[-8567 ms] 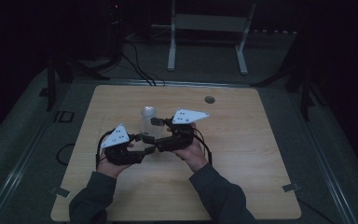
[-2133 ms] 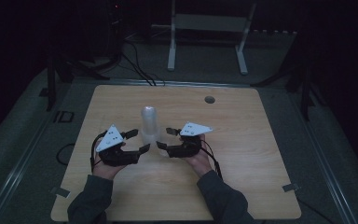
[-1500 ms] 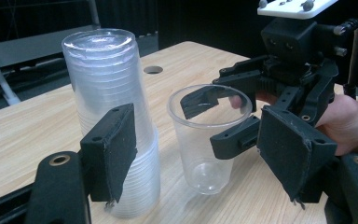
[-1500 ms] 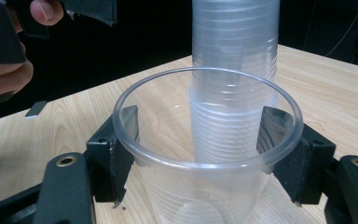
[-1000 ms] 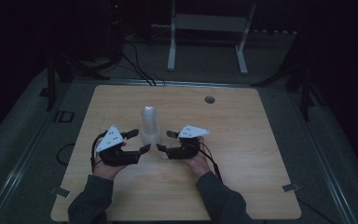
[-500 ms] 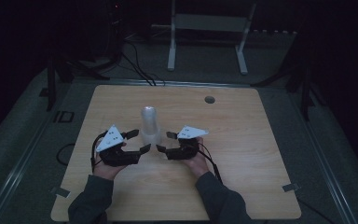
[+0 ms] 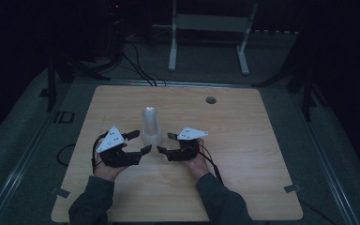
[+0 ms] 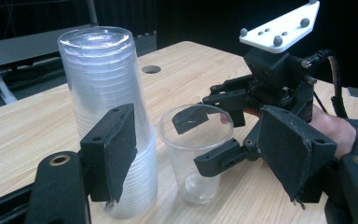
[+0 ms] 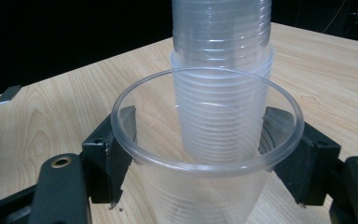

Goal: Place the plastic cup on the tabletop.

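**High view, then each gripper view: a single clear cup being let go beside a stack of cups**

High view: a person's two hands rest on a wooden counter (image 7: 243, 154), each holding a gripper. The left gripper (image 7: 137, 142) and the right gripper (image 7: 165, 143) point toward each other, with an upside-down stack of clear cups (image 7: 150, 125) standing just beyond their tips.

Left gripper view: the left gripper (image 8: 205, 154) has its jaws spread and holds nothing. The stack of cups (image 8: 109, 116) stands upright just behind its near jaw. A single cup (image 8: 196, 154) stands mouth-up on the counter (image 8: 32, 126), between the stack and the right gripper (image 8: 209, 135), whose jaws reach around the cup's upper part.

Right gripper view: the single cup (image 9: 205, 186) sits between the spread jaws of the right gripper (image 9: 200, 154). Those jaws have just been opening; their pads stand beside the cup's wall, and small gaps appear on both sides, so the cup seems released rather than pinched. The stack (image 9: 221, 74) rises directly behind it.

Risk, as a judgement: the cup is light and thin. If the right gripper draws back before its jaws clear the rim, a pad could drag the cup over, or knock it into the stack and topple that too.
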